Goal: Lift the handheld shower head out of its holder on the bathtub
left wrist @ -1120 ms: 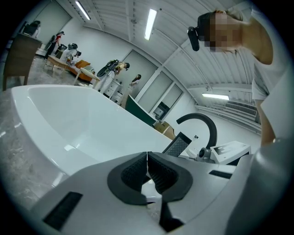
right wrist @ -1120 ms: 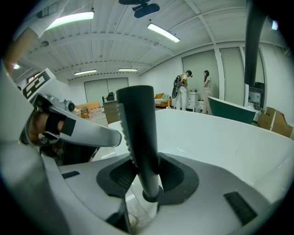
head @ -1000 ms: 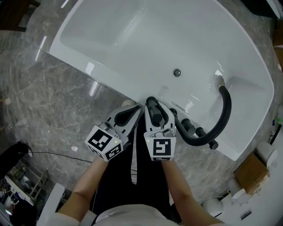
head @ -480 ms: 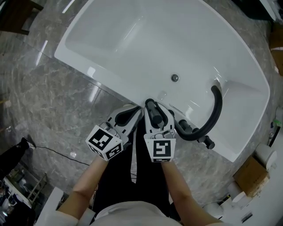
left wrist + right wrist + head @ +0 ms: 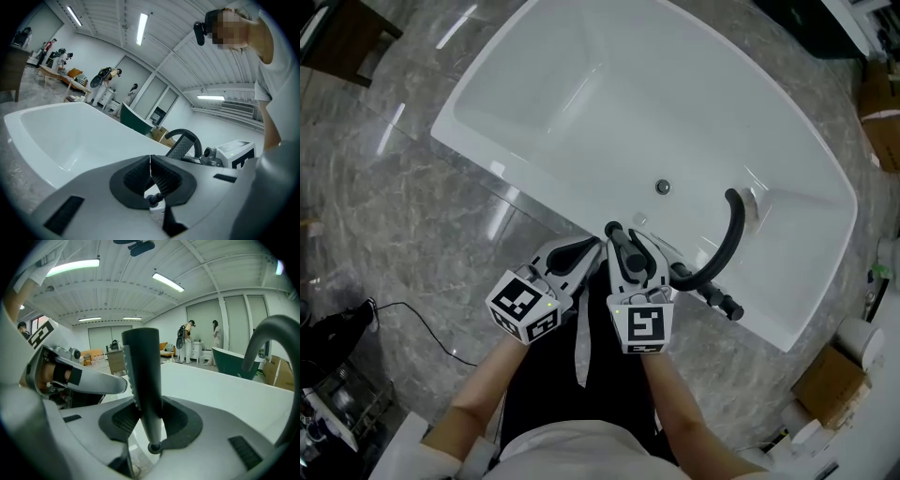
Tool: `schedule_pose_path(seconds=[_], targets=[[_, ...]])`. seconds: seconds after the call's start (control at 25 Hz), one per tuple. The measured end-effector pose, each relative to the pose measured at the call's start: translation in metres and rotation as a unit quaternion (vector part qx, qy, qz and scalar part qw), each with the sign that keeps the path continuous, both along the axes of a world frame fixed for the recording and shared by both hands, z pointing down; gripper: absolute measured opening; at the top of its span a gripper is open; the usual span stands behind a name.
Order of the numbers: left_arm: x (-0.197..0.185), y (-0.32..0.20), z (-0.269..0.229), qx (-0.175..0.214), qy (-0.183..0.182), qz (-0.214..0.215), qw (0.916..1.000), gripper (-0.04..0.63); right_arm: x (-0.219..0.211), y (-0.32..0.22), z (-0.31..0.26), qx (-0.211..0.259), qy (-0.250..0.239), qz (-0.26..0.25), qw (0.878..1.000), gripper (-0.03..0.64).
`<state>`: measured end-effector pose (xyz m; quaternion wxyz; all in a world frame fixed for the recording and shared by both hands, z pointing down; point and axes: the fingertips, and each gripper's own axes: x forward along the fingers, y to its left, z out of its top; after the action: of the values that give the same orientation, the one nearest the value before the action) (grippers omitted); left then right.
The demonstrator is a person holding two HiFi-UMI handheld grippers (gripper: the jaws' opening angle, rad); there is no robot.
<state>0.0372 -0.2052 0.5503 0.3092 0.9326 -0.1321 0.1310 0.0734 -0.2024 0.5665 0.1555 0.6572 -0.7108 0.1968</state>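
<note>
Over the near edge of the bathtub (image 5: 502,173), the right gripper (image 5: 147,416) clamps the shower head (image 5: 140,362), its hose (image 5: 727,239) curving beside the drain (image 5: 663,187); the left gripper (image 5: 150,171) has its 2 jaws pressed together, empty.

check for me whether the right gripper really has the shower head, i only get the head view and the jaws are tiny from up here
Observer: Yes. In the right gripper view the dark shower head stands upright between the jaws of the right gripper, and both pads press on it.
Operator: ok and the left one, is it holding anything
Observer: No. In the left gripper view the left gripper has its pads together with nothing between them.
Operator: anybody close to us
Observer: Not close. The right gripper view shows two people standing far across the room, beside a dark green tub.
</note>
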Motion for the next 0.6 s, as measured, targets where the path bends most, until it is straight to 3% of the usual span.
schedule_pose_path(seconds=[0.6], targets=[[-0.007,0.009,-0.065,0.025,0.024,-0.007,0.9994,0.012,-0.006,0.003,-0.076,0.035,0.002,-0.005,0.999,0.14]])
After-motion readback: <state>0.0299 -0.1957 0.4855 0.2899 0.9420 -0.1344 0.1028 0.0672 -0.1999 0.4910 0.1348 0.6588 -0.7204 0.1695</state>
